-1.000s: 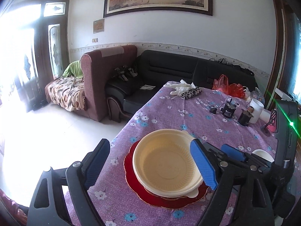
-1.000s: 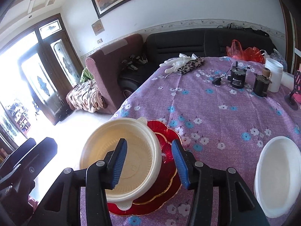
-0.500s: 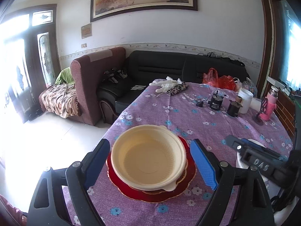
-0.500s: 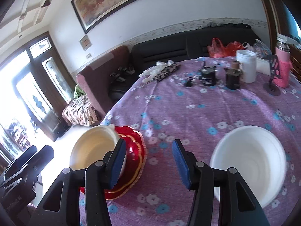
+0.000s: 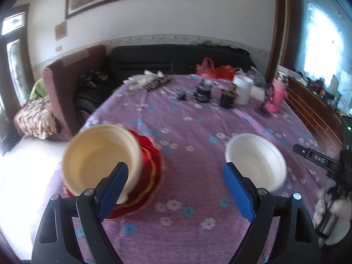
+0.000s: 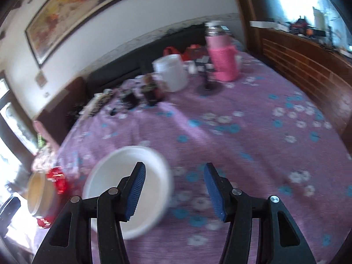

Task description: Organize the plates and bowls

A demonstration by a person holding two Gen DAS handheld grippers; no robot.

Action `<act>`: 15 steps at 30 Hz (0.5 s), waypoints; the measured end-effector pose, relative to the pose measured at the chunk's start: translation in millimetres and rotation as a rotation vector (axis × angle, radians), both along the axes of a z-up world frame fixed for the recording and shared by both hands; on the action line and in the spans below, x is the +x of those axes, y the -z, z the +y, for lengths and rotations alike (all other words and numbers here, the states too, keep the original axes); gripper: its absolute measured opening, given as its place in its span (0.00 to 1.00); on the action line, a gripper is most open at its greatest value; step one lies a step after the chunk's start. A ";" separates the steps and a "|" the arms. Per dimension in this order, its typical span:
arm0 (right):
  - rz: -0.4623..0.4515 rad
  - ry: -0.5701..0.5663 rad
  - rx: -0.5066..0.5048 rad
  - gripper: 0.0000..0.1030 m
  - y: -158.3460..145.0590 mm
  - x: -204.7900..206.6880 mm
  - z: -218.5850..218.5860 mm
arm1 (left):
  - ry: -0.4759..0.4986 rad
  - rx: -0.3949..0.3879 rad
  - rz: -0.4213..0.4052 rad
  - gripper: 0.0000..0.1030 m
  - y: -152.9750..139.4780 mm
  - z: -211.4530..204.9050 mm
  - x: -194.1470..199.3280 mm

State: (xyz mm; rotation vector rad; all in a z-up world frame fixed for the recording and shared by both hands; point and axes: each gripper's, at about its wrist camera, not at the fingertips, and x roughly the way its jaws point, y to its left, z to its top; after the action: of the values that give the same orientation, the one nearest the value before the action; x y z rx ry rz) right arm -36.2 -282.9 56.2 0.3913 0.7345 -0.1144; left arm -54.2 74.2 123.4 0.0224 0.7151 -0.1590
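A cream bowl (image 5: 99, 154) sits on a red plate (image 5: 151, 171) near the table's left edge. A white bowl (image 5: 255, 158) stands apart to the right on the purple flowered cloth. My left gripper (image 5: 176, 189) is open and empty, above the cloth between the two. In the right wrist view the white bowl (image 6: 118, 182) lies behind the left finger of my right gripper (image 6: 173, 189), which is open and empty. The cream bowl (image 6: 39, 193) and red plate (image 6: 57, 180) are blurred at the far left there.
At the table's far side stand a pink flask (image 5: 277, 94), a white jar (image 5: 242, 88), small dark jars (image 5: 227, 98), red bags (image 5: 209, 68) and gloves (image 5: 149, 80). A wooden sideboard (image 6: 308, 66) runs along the right. A sofa (image 5: 154, 59) is behind the table.
Both grippers swung right. The cream bowl and red plate slid to the left of both views, and the white bowl came between the views' centres. Both grippers stayed open.
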 end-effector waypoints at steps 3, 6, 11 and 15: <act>0.079 0.076 -0.054 0.63 25.2 2.6 -29.6 | 0.038 -0.028 0.038 0.85 16.0 -13.5 0.1; 0.163 0.105 -0.034 0.63 55.8 14.5 -51.5 | 0.050 -0.041 0.090 0.85 34.2 -21.7 4.1; 0.192 0.025 -0.025 0.99 68.6 28.0 -50.3 | 0.054 -0.041 0.106 0.85 51.4 -25.2 4.9; 0.222 -0.028 -0.263 0.99 75.7 33.4 -22.9 | 0.075 -0.053 0.098 0.85 62.4 -26.1 2.1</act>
State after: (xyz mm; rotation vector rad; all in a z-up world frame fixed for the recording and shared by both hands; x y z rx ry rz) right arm -2.8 -305.9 -19.5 0.1179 0.9310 -0.2277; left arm -52.1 48.1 61.0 -0.0088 0.8082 -0.2524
